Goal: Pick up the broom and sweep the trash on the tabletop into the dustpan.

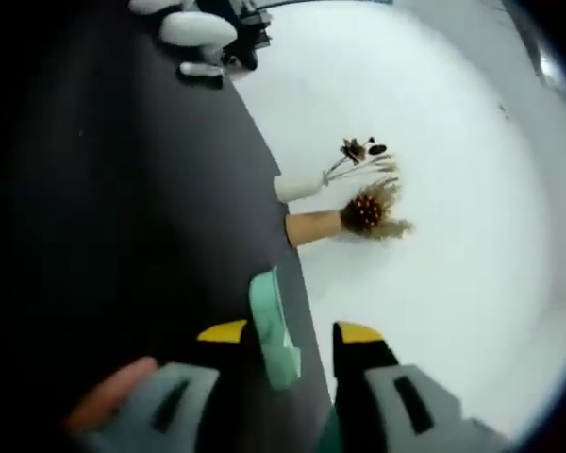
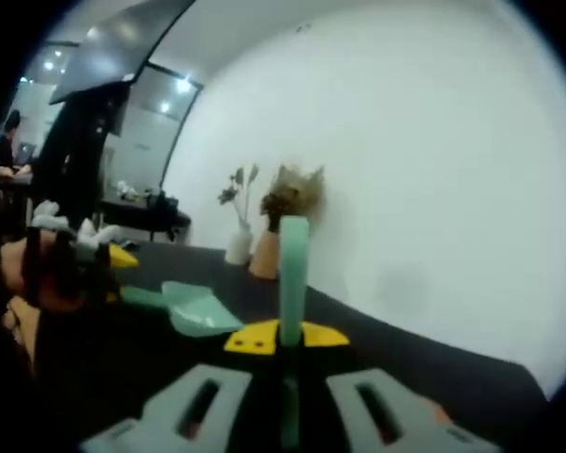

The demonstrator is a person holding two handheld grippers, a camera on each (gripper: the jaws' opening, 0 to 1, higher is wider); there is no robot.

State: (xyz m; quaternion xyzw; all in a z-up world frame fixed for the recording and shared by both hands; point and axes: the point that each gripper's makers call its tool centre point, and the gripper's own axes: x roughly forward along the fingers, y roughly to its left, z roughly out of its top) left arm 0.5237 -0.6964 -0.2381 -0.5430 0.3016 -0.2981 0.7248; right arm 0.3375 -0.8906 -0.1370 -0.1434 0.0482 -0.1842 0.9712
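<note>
Closest to the lens in the right gripper view, the right gripper (image 2: 281,338) is closed on the broom handle (image 2: 292,274), a pale mint-green flat bar rising straight up between its yellow-tipped jaws; no bristles can be made out. No brand, label or writing is legible on it or anywhere else. Beyond and to the left of the handle, the dustpan (image 2: 193,309), of the same mint green, lies low over the dark tabletop (image 2: 406,359), its handle running toward the left gripper (image 2: 108,274), seen at the left edge of that view with a hand around it. In the left gripper view, the left gripper (image 1: 297,344) is clamped on the dustpan (image 1: 275,330), whose mint-green handle stands out between the yellow-tipped jaws, and a fingertip (image 1: 108,396) shows at lower left. At the far edge of the tabletop (image 1: 151,208), against the white wall (image 1: 434,170), stand a white vase (image 1: 297,186) with dried stems and a tan vase (image 1: 313,226) with a brown dried flower head, just beside each other. Trash cannot be discerned on the tabletop.
</note>
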